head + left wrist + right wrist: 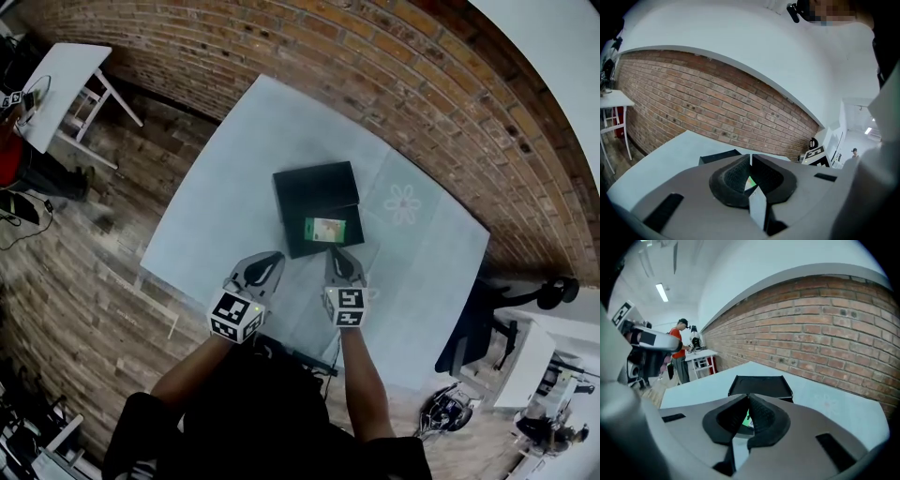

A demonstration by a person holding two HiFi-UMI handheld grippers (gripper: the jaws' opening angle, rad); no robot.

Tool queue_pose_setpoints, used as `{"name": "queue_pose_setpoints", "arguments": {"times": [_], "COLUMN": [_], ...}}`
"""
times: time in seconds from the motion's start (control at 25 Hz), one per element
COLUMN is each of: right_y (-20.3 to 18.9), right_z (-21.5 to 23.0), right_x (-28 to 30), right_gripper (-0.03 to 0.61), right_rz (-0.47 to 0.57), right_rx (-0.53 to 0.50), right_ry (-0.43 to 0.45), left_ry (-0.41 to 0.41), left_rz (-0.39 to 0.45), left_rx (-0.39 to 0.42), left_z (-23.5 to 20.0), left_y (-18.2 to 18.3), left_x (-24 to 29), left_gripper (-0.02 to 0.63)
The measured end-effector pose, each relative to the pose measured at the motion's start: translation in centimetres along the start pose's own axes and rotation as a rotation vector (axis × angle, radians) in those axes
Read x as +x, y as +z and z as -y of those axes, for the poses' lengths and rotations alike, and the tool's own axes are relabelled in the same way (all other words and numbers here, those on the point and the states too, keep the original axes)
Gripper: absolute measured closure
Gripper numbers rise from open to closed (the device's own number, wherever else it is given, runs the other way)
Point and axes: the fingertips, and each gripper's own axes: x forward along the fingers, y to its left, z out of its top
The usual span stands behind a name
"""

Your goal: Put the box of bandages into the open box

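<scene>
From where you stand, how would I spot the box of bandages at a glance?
Find the pale table in front of the brick wall; a black open box sits near its middle. The box of bandages lies inside that box, in the half nearer the person. It is the only bright green thing, small against the black box and pale table.

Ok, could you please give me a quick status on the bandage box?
Left gripper jaws shut, empty. Right gripper jaws shut, empty. Box of bandages lying inside the open box. Nothing in the way.
</scene>
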Motion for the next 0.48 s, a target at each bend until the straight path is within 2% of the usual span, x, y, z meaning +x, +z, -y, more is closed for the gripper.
{"name": "queue_pose_setpoints", "arguments": {"times": [0.2, 0.48], "right_y": [1.5, 2.2], "right_z": [-0.9, -1.3], "right_x": [-3.6, -7.8], "right_gripper": [0.549, 0.552], "right_rz": [0.076, 0.124], "right_rx": [0.071, 0.154], "right_ry": [-0.052, -0.089], "left_ry": [-0.028, -0.029], "left_rz": [0.007, 0.034], "left_rx": [0.027, 0.041], "left_z": [1.8, 3.8], "left_y": [0.4, 1.2], "left_x": [-1.0, -2.3], "left_gripper": [0.571, 0.571]}}
